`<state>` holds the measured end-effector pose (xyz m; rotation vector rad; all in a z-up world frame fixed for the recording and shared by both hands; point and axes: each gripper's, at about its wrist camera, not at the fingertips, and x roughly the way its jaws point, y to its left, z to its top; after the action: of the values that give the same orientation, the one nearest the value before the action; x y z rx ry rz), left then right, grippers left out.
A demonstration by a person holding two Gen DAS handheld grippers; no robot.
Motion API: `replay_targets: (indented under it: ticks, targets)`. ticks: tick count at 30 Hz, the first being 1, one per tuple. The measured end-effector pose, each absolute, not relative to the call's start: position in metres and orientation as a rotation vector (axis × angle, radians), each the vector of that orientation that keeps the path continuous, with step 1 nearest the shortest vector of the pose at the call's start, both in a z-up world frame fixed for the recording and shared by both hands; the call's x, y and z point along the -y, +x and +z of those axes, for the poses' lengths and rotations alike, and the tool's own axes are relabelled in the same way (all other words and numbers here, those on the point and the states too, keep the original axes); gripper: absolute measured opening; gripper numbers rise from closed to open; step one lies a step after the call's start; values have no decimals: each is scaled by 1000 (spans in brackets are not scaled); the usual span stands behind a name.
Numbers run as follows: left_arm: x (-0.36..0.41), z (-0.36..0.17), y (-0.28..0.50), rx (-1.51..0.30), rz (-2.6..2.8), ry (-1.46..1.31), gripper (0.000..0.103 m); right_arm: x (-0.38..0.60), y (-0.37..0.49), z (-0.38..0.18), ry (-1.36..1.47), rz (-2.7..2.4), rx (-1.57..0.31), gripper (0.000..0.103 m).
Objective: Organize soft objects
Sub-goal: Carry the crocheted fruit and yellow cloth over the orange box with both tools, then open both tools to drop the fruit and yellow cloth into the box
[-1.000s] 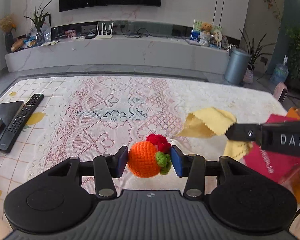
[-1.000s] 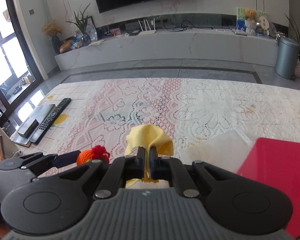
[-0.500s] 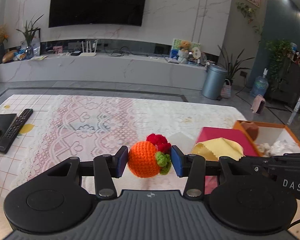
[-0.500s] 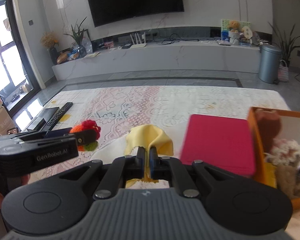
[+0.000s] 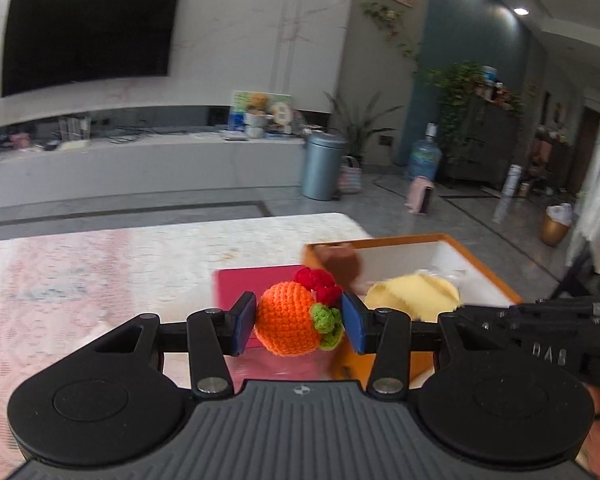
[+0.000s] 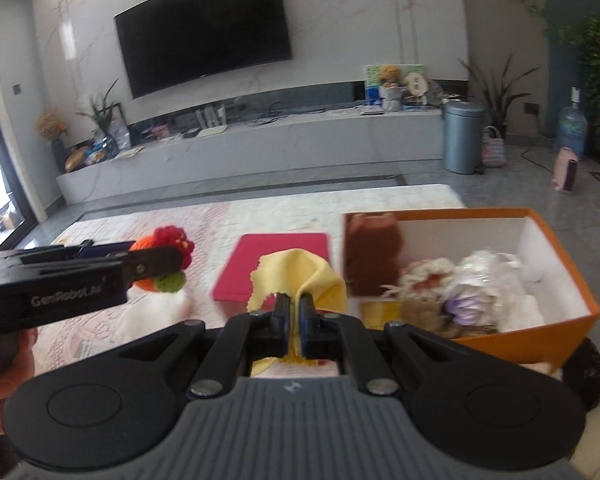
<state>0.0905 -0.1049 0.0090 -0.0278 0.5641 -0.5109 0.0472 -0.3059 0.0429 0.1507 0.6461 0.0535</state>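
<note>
My left gripper [image 5: 299, 322] is shut on an orange crocheted ball [image 5: 286, 324] with red and green trim, held in the air just left of the orange box [image 5: 480, 268]. The ball also shows in the right wrist view [image 6: 162, 258]. My right gripper [image 6: 294, 312] is shut on a yellow cloth [image 6: 300, 276], held above the table by the box's near left corner; the cloth shows in the left wrist view [image 5: 412, 294] over the box. The orange box [image 6: 560, 264] holds a brown plush toy [image 6: 374, 256] and several other soft items.
A red flat lid or book [image 6: 274, 266] lies on the lace tablecloth [image 6: 204, 228] left of the box. A white cloth [image 6: 156, 316] lies on the table under the left gripper. The table's far edge borders grey floor.
Both grippers have swung right with their loads, from over the middle of the table to beside the orange box. The box has come fully into view.
</note>
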Motion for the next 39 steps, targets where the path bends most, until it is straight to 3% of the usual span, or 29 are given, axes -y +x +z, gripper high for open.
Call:
replay_targets:
  ticks: [14,29,39]
  targets:
    - [196,-6,159,-694,-672,11,53,421,70,50,295,-95,-637,3]
    - [262,-65,185,-814,-837,526,53,425,147,-35,423,-29,-974,3]
    - [274,-81,195,-892,-877,564,56,435,151,-50,457,-44,-1041,10]
